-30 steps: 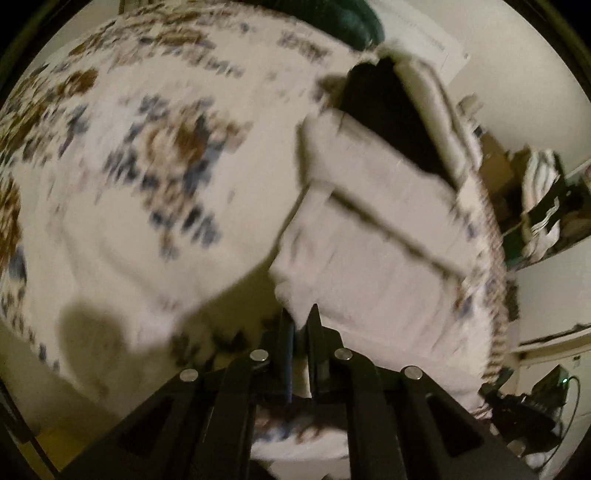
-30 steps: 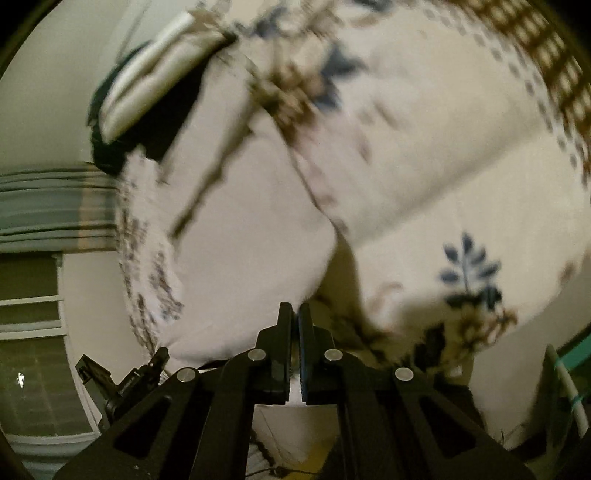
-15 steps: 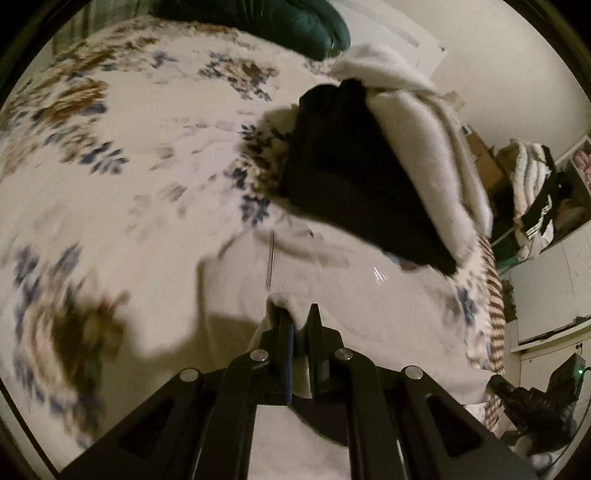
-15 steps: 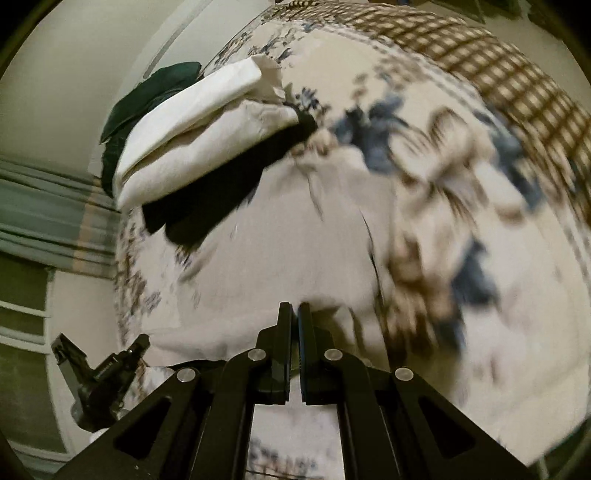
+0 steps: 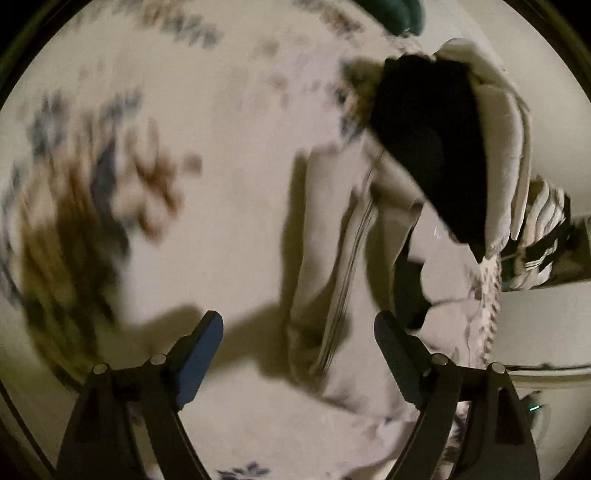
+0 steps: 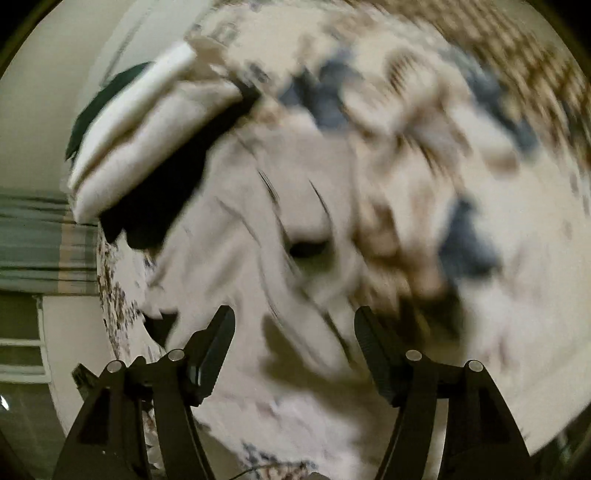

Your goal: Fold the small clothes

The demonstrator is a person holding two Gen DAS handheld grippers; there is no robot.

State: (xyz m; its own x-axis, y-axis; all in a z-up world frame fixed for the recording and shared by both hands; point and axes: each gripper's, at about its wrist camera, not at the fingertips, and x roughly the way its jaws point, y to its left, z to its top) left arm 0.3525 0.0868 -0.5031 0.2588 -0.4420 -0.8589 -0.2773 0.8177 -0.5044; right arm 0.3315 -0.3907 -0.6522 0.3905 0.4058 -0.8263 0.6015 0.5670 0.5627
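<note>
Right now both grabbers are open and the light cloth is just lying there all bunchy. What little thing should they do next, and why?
Probably bring the left gripper down onto the near edge of the pale garment and close. Both it and the right gripper are open and hold nothing, and the garment lies rumpled on the floral bedspread, beside the folded stack, so its fold looks unfinished.

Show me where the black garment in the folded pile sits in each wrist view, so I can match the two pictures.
Left wrist view: the black garment is upper right, under the cream folded clothes, beyond the pale garment lying on the bed.
Right wrist view: the black garment is at centre left, below the cream folded clothes.
Shared landmark: the dark green pillow behind the pile.
</note>
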